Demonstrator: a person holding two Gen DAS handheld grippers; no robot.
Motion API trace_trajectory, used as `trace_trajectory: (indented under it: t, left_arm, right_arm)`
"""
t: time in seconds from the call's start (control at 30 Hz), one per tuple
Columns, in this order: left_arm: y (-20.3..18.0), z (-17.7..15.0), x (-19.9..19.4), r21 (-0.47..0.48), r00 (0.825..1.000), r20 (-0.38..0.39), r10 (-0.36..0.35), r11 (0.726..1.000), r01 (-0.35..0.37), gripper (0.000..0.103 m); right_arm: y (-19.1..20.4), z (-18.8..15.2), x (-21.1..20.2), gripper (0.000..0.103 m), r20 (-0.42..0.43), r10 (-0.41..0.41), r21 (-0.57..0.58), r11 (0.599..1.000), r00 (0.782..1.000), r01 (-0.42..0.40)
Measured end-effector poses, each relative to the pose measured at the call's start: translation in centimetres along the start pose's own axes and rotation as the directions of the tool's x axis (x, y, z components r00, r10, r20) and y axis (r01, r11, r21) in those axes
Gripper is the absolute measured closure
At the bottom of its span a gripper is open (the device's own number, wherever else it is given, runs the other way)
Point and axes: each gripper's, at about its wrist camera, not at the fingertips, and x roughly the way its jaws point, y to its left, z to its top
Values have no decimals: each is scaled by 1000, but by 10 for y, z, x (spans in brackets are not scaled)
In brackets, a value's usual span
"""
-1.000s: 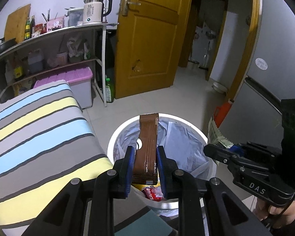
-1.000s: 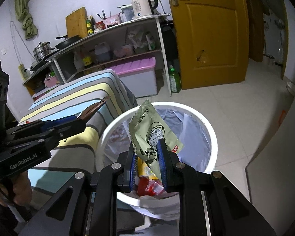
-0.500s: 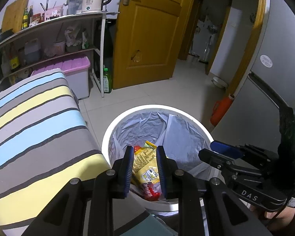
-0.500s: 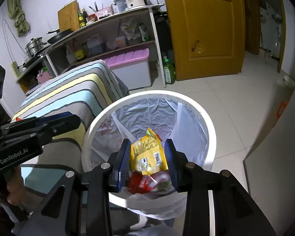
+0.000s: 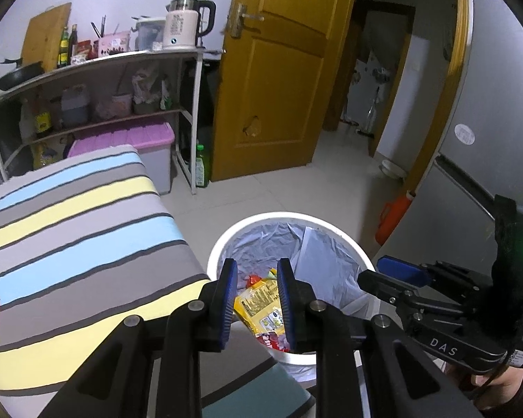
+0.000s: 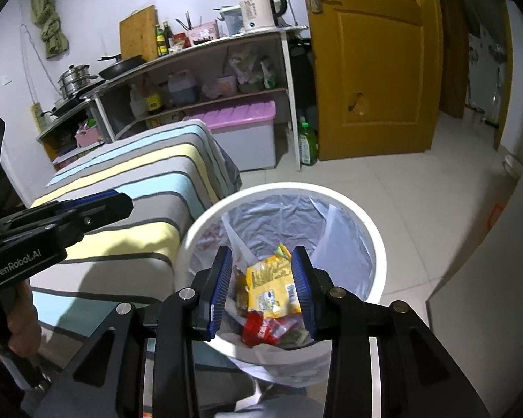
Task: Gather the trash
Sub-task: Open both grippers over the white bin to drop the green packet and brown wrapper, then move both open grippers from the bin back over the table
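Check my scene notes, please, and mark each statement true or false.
1. The white round trash bin has a plastic liner. True.
2. The left gripper clamps a brown wrapper. False: nothing is between its jaws.
3. A yellow snack packet lies inside the bin. True.
4. The right gripper holds a green pouch. False: it is open and empty above the bin.
5. The yellow wooden door hides the room beyond. False: it stands open.

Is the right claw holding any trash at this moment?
No, the right claw is open and empty above the bin.
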Motion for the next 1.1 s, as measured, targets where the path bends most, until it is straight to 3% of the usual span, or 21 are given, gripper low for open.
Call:
trace_trajectory:
  t: [0.53, 1.1]
  left_arm:
    - [34, -16, -77, -53, 992, 99, 76, 996, -71, 80]
    - [91, -45, -144, -142, 967, 153, 205, 973, -184, 80]
  right_arm:
    - [72, 7, -38, 66, 53, 86, -131, 988, 995, -78]
    - [138, 5, -45, 66, 48, 193, -237, 955, 980, -177]
